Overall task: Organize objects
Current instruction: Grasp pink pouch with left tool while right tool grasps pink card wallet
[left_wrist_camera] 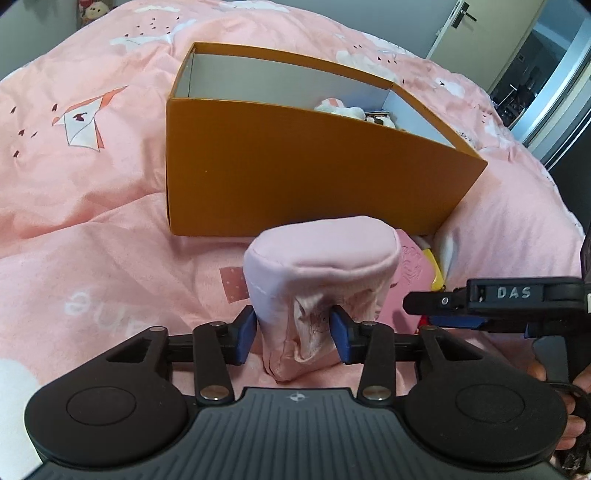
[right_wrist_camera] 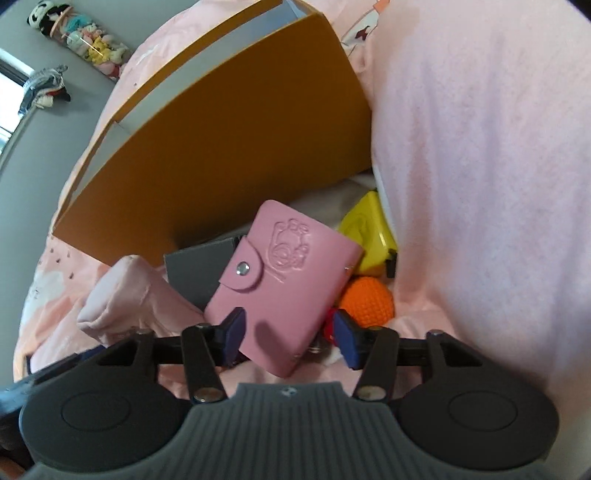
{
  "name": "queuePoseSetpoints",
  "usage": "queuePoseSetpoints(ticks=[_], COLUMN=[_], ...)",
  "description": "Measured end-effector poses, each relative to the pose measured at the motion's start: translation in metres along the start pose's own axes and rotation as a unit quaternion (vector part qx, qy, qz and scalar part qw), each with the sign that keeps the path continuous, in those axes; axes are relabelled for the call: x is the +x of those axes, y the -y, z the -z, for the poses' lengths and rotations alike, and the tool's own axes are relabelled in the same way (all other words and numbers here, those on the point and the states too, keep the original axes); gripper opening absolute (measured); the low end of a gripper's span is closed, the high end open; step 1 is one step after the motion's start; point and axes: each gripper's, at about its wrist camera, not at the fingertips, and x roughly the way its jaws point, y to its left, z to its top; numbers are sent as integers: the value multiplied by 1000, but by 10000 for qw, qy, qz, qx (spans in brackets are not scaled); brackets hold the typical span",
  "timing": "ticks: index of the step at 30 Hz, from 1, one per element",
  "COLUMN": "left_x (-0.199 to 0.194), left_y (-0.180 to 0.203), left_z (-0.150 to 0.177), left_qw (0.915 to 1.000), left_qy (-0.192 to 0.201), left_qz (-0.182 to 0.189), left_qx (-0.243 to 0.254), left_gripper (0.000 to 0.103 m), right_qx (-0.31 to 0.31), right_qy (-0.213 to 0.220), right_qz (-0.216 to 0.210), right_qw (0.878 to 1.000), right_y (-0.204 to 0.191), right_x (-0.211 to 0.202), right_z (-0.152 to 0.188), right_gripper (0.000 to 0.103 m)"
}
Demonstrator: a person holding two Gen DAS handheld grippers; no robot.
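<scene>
My left gripper [left_wrist_camera: 293,328] is shut on a rolled pale pink cloth bundle [left_wrist_camera: 321,266], held just in front of the orange cardboard box [left_wrist_camera: 295,173]. The bundle also shows in the right wrist view [right_wrist_camera: 125,295]. My right gripper [right_wrist_camera: 290,334] has its jaws around the lower part of a pink snap wallet [right_wrist_camera: 284,273]; the left finger touches it, the right finger stands slightly apart. The right gripper body shows in the left wrist view [left_wrist_camera: 498,299], beside the wallet [left_wrist_camera: 410,273]. The box holds small plush items [left_wrist_camera: 347,110].
A yellow object [right_wrist_camera: 369,229], an orange crocheted ball [right_wrist_camera: 367,301] and a grey box [right_wrist_camera: 199,266] lie by the wallet on the pink bedding [left_wrist_camera: 92,206]. A pale pink pillow [right_wrist_camera: 480,166] rises on the right. A door [left_wrist_camera: 461,22] stands at the far right.
</scene>
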Motion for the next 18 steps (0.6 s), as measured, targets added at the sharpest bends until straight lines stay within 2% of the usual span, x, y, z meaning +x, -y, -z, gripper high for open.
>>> queuePoseSetpoints(ticks=[2, 4, 6, 10, 11, 15, 18], left_x=[3, 5, 6, 11, 12, 14, 18], left_y=[-1, -4, -9, -15, -16, -18, -20], left_z=[0, -2, -5, -9, -10, -11, -13], left_qw=[10000, 9998, 9993, 9989, 9989, 9989, 9987], left_qy=[67, 143, 231, 191, 176, 115, 44], left_qz=[-61, -117, -209, -286, -265, -195, -173], left_qx=[-16, -106, -217, -326, -344, -405, -471], left_gripper=[49, 45, 39, 36, 36, 43, 47], right_qx=[-93, -107, -153, -302, -295, -117, -18], right_qy=[86, 97, 97, 178, 190, 350, 566], right_qz=[15, 89, 13, 38, 54, 149, 55], right_qw=[9999, 9999, 9998, 9994, 9994, 9992, 9984], right_y=[-2, -4, -7, -12, -12, -6, -4], right_x=[2, 8, 12, 21, 22, 11, -3], right_z=[-1, -1, -1, -1, -2, -2, 0], right_gripper=[65, 67, 73, 72, 70, 42, 31])
